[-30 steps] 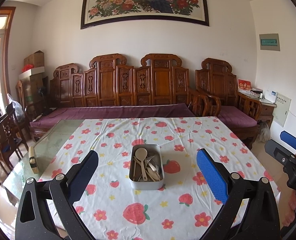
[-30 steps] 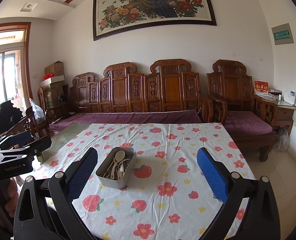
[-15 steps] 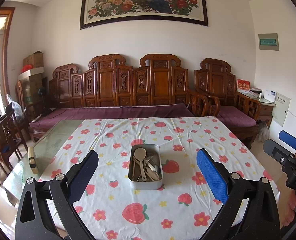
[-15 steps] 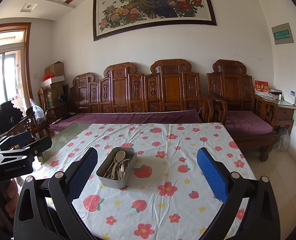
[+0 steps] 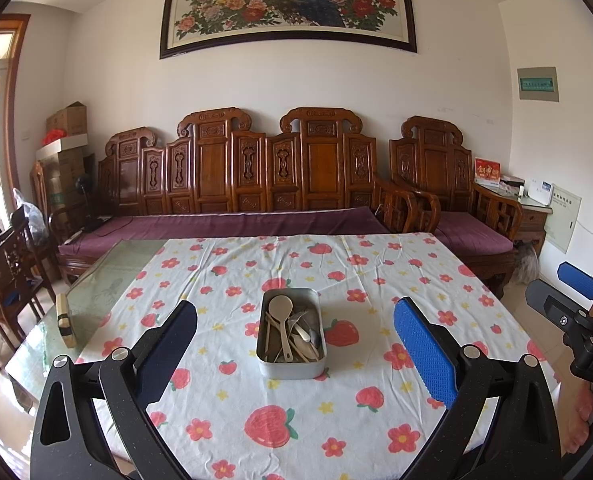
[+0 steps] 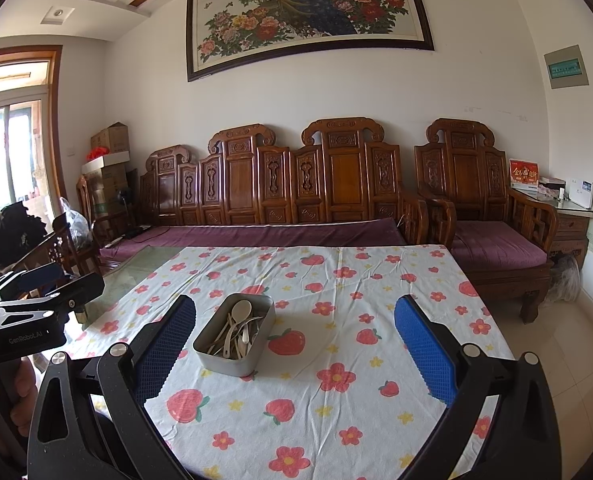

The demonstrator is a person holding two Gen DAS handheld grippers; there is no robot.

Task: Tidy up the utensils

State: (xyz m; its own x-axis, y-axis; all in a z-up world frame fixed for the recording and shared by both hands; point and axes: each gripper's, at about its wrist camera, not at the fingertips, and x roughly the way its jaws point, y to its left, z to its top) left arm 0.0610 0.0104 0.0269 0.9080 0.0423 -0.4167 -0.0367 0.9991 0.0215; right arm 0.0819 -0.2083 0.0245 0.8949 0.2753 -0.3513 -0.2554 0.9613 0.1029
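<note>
Left gripper (image 5: 295, 340), black frame with blue ribbed pads: jaws spread wide, nothing between them, held above the near table edge and aimed at 12 o'clock.

Right gripper (image 6: 295, 340), same make: jaws likewise spread and empty, held off the table. Seen from it, the left unit sits at 9 o'clock; seen from the left unit, the right one sits at 3 o'clock.

Grey rectangular metal tin (image 5: 291, 368): stands mid-table on the cloth, dead ahead of the left gripper at 12 o'clock and toward 11 o'clock of the right one, clear of both.

Utensils (image 5: 292, 334), a loose heap of pale spoons and a few metal pieces: all lie inside the tin, handles crossed. The beige round-bowled spoon (image 6: 241, 311) lies uppermost, bowl toward the far end. None shows on the cloth.

White tablecloth with red strawberries and flowers (image 5: 356, 420): otherwise bare around the tin; glass tabletop exposed at 10 o'clock.

Stage: a filled tin fits either utensils gathered in or a jumble awaiting sorting; the views do not settle which.

Handling note, as judgement: any pick wants one handle pinched from above, lifted slowly so crossed pieces do not drag, with the other gripper steadying the light tin against sliding on the cloth.
</note>
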